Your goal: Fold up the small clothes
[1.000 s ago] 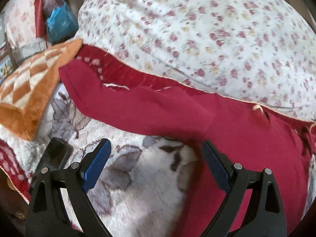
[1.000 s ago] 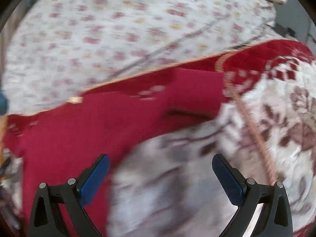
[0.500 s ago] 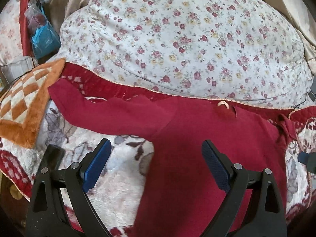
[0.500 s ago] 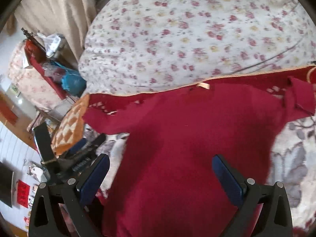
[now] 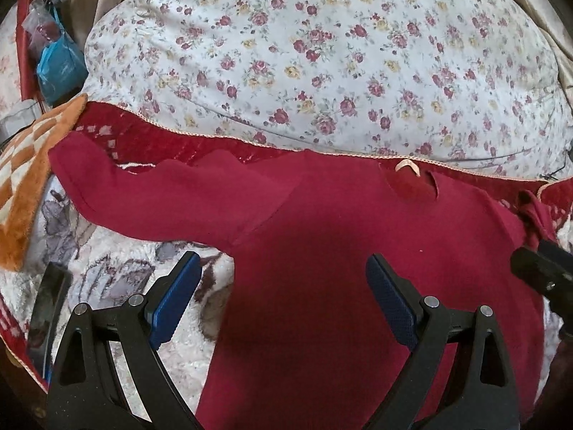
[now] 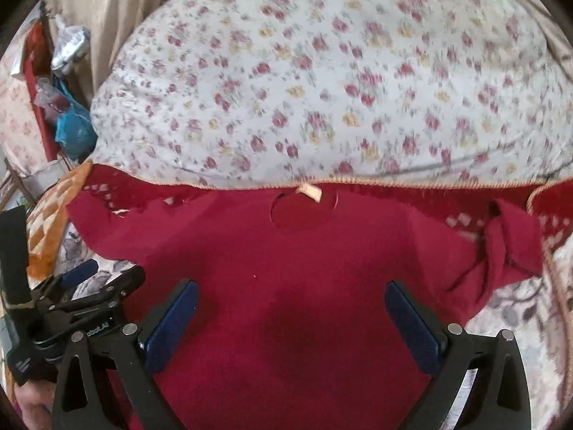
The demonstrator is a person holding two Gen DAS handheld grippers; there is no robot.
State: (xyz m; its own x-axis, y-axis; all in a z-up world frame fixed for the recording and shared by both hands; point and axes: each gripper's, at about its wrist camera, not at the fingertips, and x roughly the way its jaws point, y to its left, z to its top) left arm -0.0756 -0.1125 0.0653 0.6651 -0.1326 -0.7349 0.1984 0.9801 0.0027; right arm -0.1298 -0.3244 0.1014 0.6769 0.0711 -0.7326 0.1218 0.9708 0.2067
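Observation:
A dark red long-sleeved top (image 5: 340, 258) lies spread flat on a floral blanket (image 5: 118, 279), neck with a beige label (image 5: 406, 167) at the far side. Its left sleeve (image 5: 161, 197) stretches out flat; its right sleeve (image 6: 508, 247) is crumpled. My left gripper (image 5: 283, 294) is open and empty above the top's left side. My right gripper (image 6: 292, 322) is open and empty above the middle of the top (image 6: 297, 286). The left gripper also shows at the left of the right wrist view (image 6: 82, 279).
A large floral pillow (image 5: 322, 53) lies just behind the top. An orange checked cushion (image 5: 21, 165) sits at the left. Blue bags (image 5: 59, 68) and clutter stand at the far left. A dark phone-like slab (image 5: 44, 304) lies at the blanket's left edge.
Both grippers have pulled back and toward the middle of the top, so more of it shows. The right one swung left from the right sleeve. Both stay open.

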